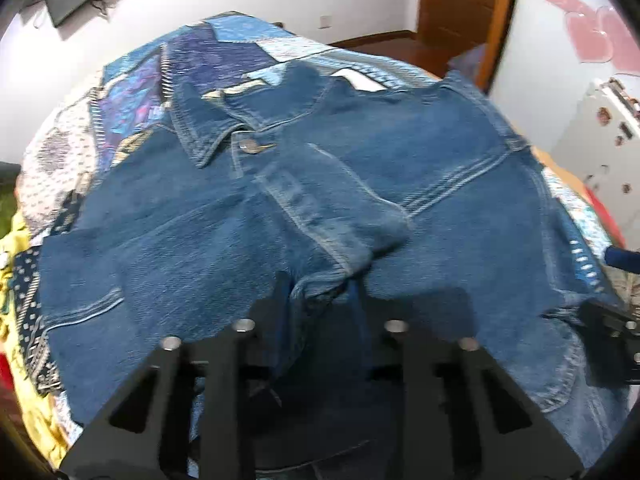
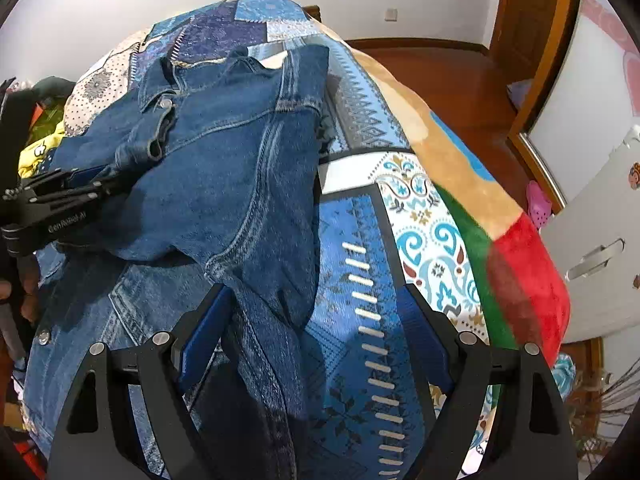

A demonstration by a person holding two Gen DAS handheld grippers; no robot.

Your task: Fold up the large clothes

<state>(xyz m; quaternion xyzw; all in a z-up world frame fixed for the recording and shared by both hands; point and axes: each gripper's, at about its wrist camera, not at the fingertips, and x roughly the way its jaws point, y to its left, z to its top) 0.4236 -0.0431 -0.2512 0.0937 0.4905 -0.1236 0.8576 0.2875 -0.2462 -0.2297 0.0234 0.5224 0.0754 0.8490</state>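
Note:
A blue denim jacket (image 1: 420,160) lies on a patchwork quilt (image 1: 224,44) on a bed, collar at the far end, both sleeves folded in across the body. My left gripper (image 1: 320,284) is over the jacket's near middle, its fingers close together with a fold of denim between them. It also shows at the left of the right wrist view (image 2: 100,180), fingertips at the folded sleeve. My right gripper (image 2: 316,304) is open, fingers wide apart, over the jacket's (image 2: 224,152) right edge; denim lies by its left finger (image 2: 208,320), not pinched.
The quilt (image 2: 360,216) and a tan, green and red blanket (image 2: 516,248) cover the bed's right side. A white drawer cabinet (image 2: 600,232), a wooden door (image 2: 532,20) and red-brown floor are to the right. Yellow cloth (image 1: 16,248) lies at the left.

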